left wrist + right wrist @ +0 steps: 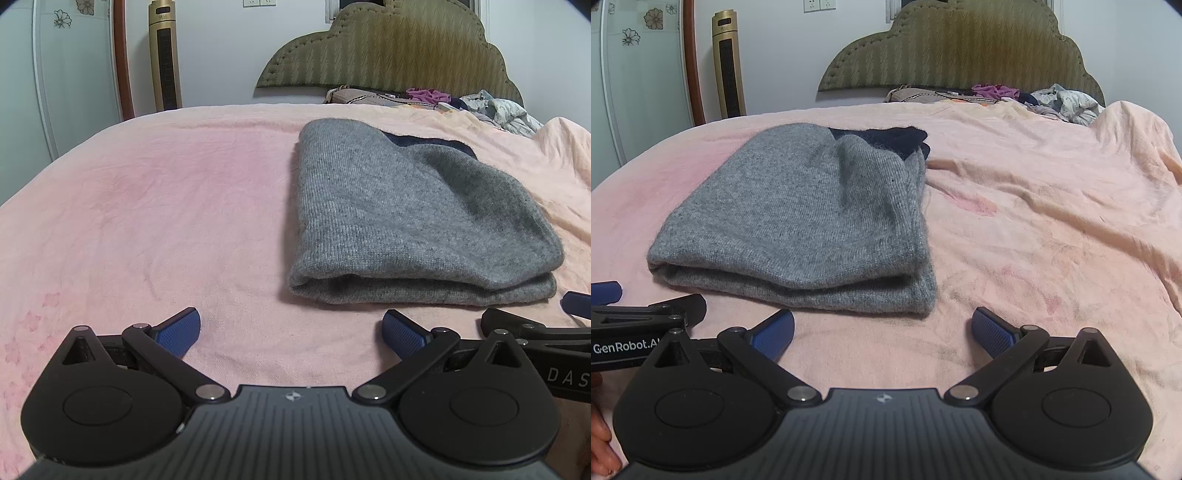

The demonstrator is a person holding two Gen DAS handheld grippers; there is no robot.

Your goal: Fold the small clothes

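Observation:
A grey knitted garment (413, 218) lies folded on the pink bedspread (147, 206), with a dark navy part showing at its far edge. It also shows in the right wrist view (805, 221). My left gripper (291, 334) is open and empty, just in front of the garment's near fold and left of its middle. My right gripper (882, 332) is open and empty, just in front of the garment's near right corner. Each gripper's side shows at the edge of the other's view.
A pile of loose clothes (1052, 98) lies at the head of the bed under the olive headboard (960, 51). A gold tower fan (164, 55) stands by the wall at the far left. The bedspread (1052, 221) is rumpled to the right.

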